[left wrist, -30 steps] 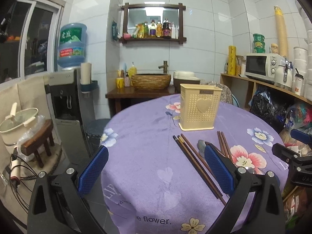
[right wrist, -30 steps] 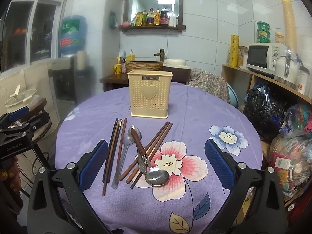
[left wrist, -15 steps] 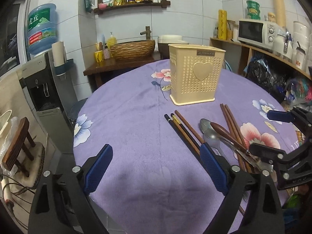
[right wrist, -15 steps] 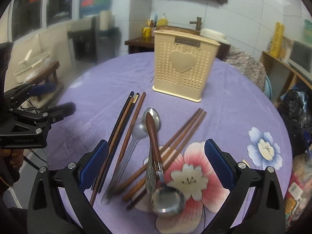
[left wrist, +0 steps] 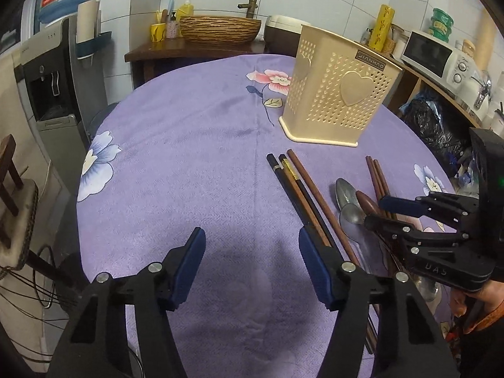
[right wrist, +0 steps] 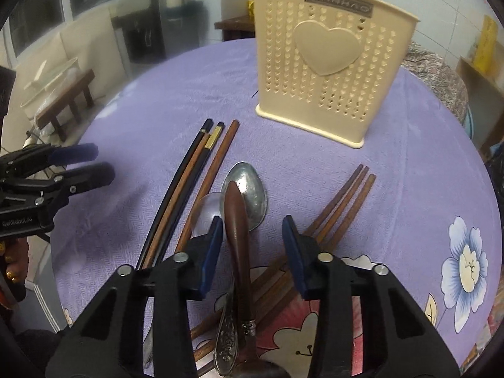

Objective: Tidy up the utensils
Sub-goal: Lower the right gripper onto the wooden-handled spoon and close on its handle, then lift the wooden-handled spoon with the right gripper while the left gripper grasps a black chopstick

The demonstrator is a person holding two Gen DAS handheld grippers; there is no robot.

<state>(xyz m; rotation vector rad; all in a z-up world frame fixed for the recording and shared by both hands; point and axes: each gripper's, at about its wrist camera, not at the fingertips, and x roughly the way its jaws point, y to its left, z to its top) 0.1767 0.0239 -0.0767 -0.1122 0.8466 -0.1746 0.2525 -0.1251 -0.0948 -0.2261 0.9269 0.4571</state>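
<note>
Jaws of the right gripper (right wrist: 252,245) are closing around the brown-handled spoon (right wrist: 236,217) near the surface's middle, not yet pinching, so it could slip sideways; left gripper (left wrist: 249,260) closes on nothing.

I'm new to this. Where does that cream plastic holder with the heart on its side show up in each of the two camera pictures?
Left wrist view: the cream perforated plastic utensil holder stands upper right of centre on the purple flowered tablecloth.
Right wrist view: the same holder fills the top centre, beyond the right gripper, whose jaws are closing around a brown-handled spoon.
Shared landmark: the dark chopsticks with gold bands.
</note>
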